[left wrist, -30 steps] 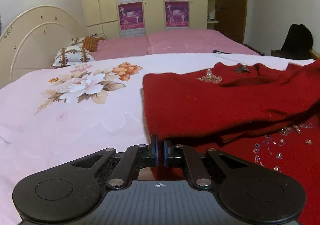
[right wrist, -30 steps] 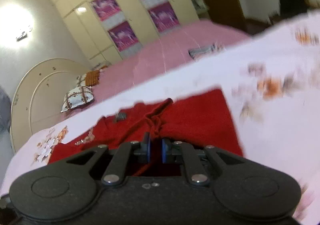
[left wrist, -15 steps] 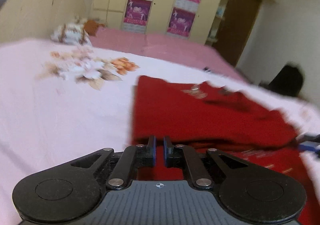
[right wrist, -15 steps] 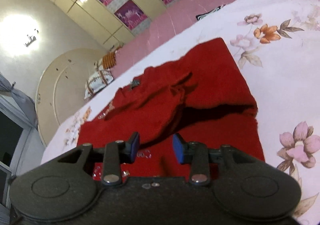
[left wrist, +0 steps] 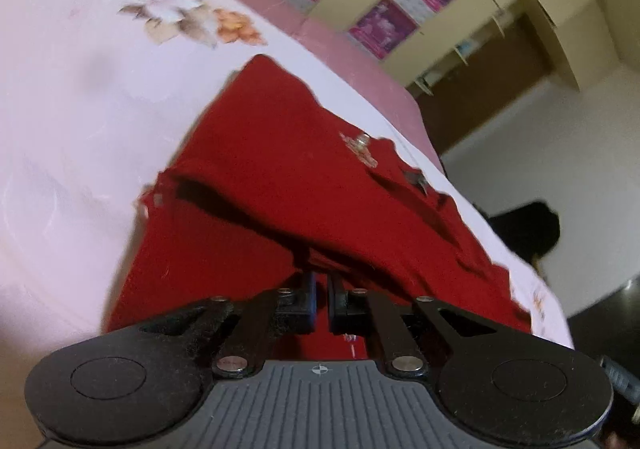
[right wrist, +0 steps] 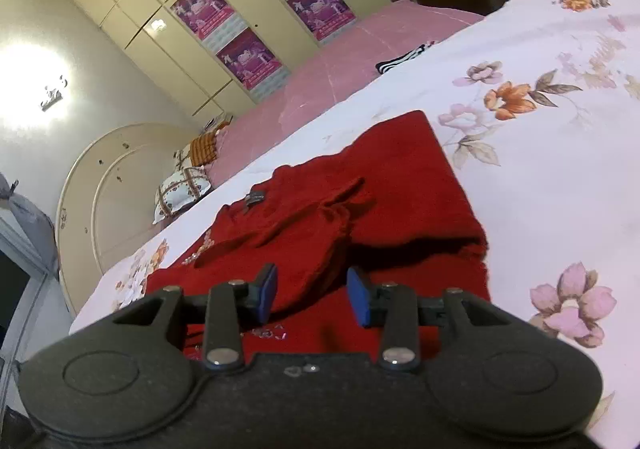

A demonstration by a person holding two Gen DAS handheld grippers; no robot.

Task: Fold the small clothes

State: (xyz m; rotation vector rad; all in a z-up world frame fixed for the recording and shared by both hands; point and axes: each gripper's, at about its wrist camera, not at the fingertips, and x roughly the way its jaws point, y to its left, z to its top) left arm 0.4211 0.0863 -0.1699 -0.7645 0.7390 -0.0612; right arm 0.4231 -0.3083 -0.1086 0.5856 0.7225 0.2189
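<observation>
The red sweater (right wrist: 404, 185) lies half folded on the floral bed (right wrist: 560, 177). The left gripper (left wrist: 320, 295) has its fingers clamped on the raised top layer; the right gripper (right wrist: 312, 295) hovers with fingers apart. Carry the pinched edge across level, lining up the hems before letting go.

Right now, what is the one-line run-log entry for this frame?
left gripper: shut on red knit sweater, edge lifted | right gripper: open, above sweater | surface: floral white bedsheet | fold: partly done
</observation>
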